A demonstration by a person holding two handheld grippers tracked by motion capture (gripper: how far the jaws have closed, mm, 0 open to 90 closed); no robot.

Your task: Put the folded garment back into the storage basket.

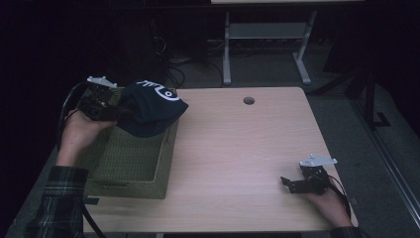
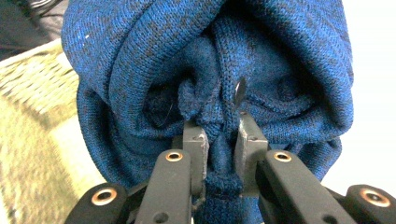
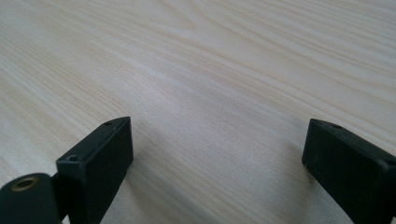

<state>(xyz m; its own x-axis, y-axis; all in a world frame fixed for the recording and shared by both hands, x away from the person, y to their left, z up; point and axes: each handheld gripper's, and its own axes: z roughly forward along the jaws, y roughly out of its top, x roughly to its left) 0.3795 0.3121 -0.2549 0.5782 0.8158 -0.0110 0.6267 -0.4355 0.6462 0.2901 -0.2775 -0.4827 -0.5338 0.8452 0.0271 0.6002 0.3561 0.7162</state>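
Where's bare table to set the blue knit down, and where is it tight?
Free: the wide stretch of table between the green basket and the right gripper, up to the cable hole. Tight: the left edge, where the basket sits and the left gripper holds the knit over it.

A: Any writing to read here?

B: One mark. The dark blue hat (image 1: 148, 111), over the far right corner of the green basket (image 1: 129, 168), has white lettering (image 1: 159, 90) on its top.

A: What does it say?

B: I cannot tell. There are a few bold white strokes and a rounded loop, too small and folded to spell out.

A: Does the left gripper view help?

B: No, that side of the hat (image 2: 205, 84) is plain blue knit.

A: Labels on the basket or the table (image 1: 247, 148)?

B: None that can be read.
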